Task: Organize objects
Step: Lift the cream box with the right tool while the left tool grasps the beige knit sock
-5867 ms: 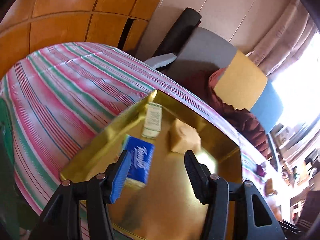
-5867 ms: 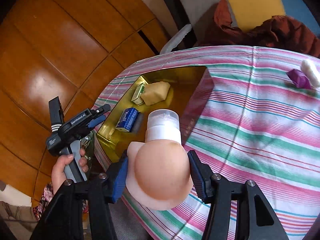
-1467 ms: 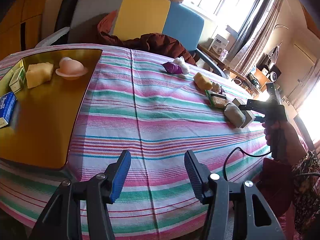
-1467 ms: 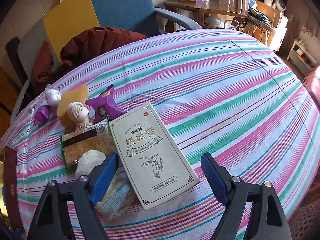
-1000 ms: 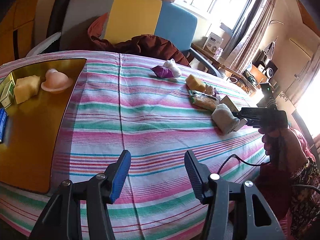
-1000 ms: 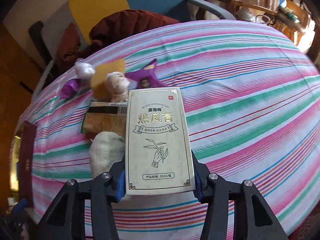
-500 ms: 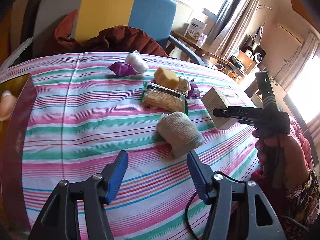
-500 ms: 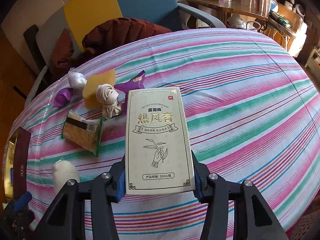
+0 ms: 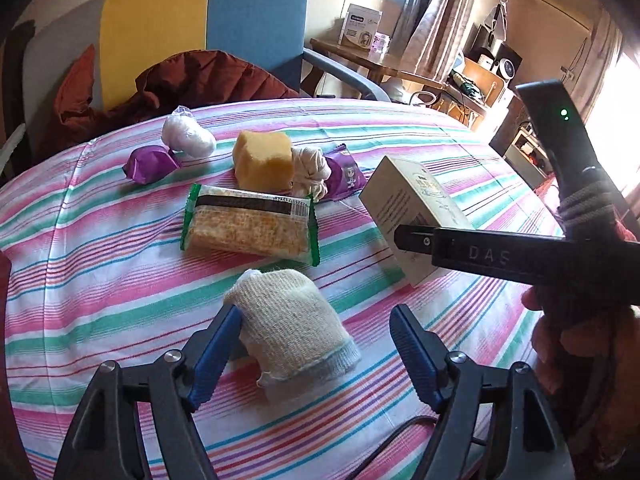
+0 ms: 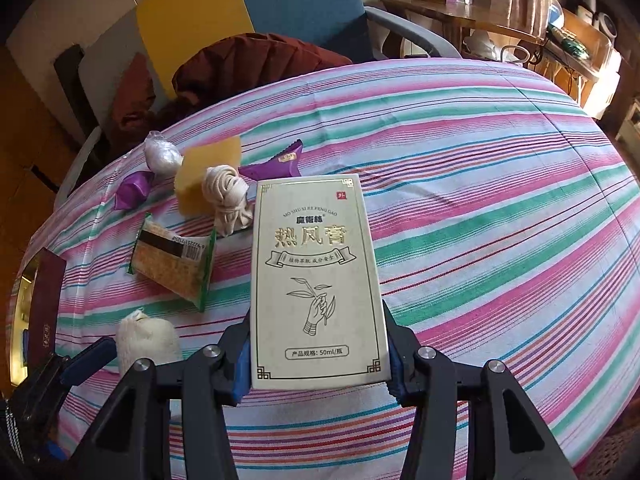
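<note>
Fingers of the left gripper (image 9: 316,354) stood spread wide, having just been opening, pads clear of everything. Left wrist view: the rolled cream cloth (image 9: 290,326) lay on the striped counter (image 9: 100,248) between the fingers, close against the left pad and with open room on the right. Long axis of the roll ran from far-left to near-right, slanted across the line between the pads; judged that a slight turn of the wrist would square the grip. Left hand was clearly the nearer one to this roll. Beyond it lay the green-edged snack packet (image 9: 250,226), then the yellow sponge (image 9: 264,160), a knotted white cloth (image 9: 312,170), a purple wrapper (image 9: 150,164) and a white bundle (image 9: 188,136). Bare counter lay to the near left of the roll; the right gripper (image 9: 416,236) with its box (image 9: 412,208) crowded the right side, a risk of contact if the left swung that way.

Right wrist view: right gripper (image 10: 318,364) fingers were clenched on the lower sides of the cream box (image 10: 318,276), long axis pointing away from the camera. The box appeared lifted off the counter. Counter to the right was open and bare out to its rounded far edge. The gold tray (image 10: 24,280) showed only as a sliver at the far left edge, so judged the box must travel left, past the packet (image 10: 174,264) and the roll (image 10: 146,340).
</note>
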Tool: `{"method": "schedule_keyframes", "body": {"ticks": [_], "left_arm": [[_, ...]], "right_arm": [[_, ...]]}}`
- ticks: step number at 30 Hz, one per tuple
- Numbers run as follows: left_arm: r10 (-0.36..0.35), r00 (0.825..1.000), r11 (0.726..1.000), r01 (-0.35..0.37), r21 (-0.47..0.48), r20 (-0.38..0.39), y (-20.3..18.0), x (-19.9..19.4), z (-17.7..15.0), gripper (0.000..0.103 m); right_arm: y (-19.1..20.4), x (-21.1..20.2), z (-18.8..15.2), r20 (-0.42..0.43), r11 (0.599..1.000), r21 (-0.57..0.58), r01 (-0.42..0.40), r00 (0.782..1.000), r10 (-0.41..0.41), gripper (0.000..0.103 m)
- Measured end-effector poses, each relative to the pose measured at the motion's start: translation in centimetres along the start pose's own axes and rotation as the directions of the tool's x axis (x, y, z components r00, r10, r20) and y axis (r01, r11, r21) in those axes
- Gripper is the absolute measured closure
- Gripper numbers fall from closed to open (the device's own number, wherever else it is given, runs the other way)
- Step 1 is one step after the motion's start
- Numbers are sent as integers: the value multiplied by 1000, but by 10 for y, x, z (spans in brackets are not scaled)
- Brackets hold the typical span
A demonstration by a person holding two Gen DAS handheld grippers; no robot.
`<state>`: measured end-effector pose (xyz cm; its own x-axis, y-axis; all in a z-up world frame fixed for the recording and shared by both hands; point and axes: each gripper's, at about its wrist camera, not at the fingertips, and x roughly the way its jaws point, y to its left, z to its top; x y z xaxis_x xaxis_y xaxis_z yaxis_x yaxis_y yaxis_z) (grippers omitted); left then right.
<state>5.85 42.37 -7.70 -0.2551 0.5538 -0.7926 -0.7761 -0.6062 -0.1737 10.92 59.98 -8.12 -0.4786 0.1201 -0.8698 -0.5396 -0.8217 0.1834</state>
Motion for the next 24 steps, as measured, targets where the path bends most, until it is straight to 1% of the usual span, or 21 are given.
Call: {"method": "schedule_keyframes", "body": {"ticks": [2,5,7,8,10,12,13,14,15,16,19,24], "left_arm": [[39,999,999,-39,16,7,0,5,1,24],[77,997,997,-78,30,5,7,13,-1,24],[113,994,993,-113,22,-7,15,20,-6,24],[117,993,993,-117,11,-13,20,22,-10,23],[85,996,996,-86,-13,-11,28,26,-16,23],[80,996,997,-81,6,40,30,20,-22,25],[72,996,997,-73,11,44,31,20,-24,27],[64,997,998,-64,7,51,33,18,-26,31],[50,997,999,-49,-9,62,36,15,-27,41],[35,997,999,-33,-26,69,41,13,-28,46],[12,996,999,-7,-51,86,47,9,-33,47],[9,995,1000,-7,-21,95,46,4,-41,48]], "right_arm": [[2,0,-1,1,1000,-6,-3,1000,3,51],[6,0,-2,1,1000,-21,-13,1000,13,51],[9,0,-2,0,999,-34,-15,1000,15,51],[10,0,-2,1,999,-39,-14,1000,15,51],[12,-1,-2,4,999,-46,-14,1000,14,51],[12,-1,-2,6,999,-50,-12,1000,13,51],[13,0,-2,5,999,-50,-12,1000,13,51],[13,0,-2,4,999,-50,-13,1000,13,51],[13,0,-2,2,999,-50,-14,1000,14,51],[13,1,-2,2,999,-50,-15,1000,15,51],[16,1,-3,6,998,-58,-16,1000,17,51],[23,-1,-3,22,996,-85,-18,1000,20,51]]}}
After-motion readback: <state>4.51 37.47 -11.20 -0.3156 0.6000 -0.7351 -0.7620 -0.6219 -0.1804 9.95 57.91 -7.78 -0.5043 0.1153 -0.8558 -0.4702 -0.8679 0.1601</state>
